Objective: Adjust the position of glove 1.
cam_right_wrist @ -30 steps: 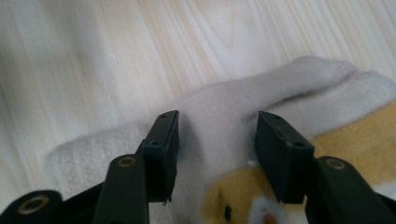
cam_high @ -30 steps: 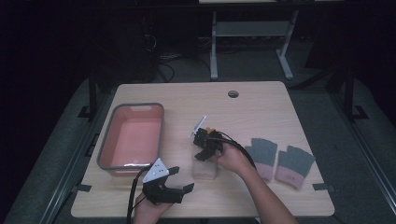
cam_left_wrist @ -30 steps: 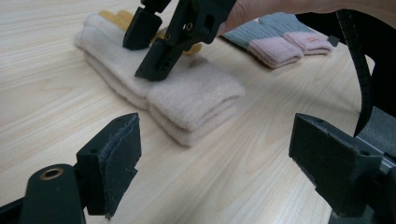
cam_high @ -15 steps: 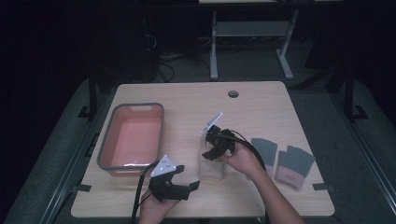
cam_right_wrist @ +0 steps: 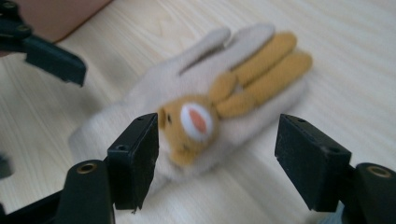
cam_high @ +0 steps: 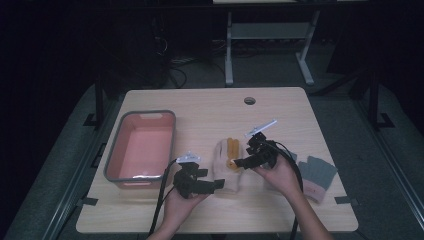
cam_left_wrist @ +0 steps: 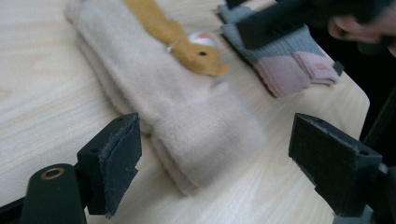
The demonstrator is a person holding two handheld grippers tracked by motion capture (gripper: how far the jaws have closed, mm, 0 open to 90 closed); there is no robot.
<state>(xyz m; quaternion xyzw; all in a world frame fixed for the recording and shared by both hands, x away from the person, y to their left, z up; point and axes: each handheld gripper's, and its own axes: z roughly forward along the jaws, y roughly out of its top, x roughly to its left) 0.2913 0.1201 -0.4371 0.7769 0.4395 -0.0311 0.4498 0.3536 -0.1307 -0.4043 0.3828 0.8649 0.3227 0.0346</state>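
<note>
Lying flat at centre frame of the high view: one cream glove with an orange rabbit figure on its back, fingers pointing to the top of the frame. Left gripper, jaws spread and holding nothing, sits just below-left of the glove's cuff. Right gripper, jaws likewise spread, hangs at the glove's right edge, over the rabbit. Grey-and-pink gloves lie lower right; pink tub at left.
</note>
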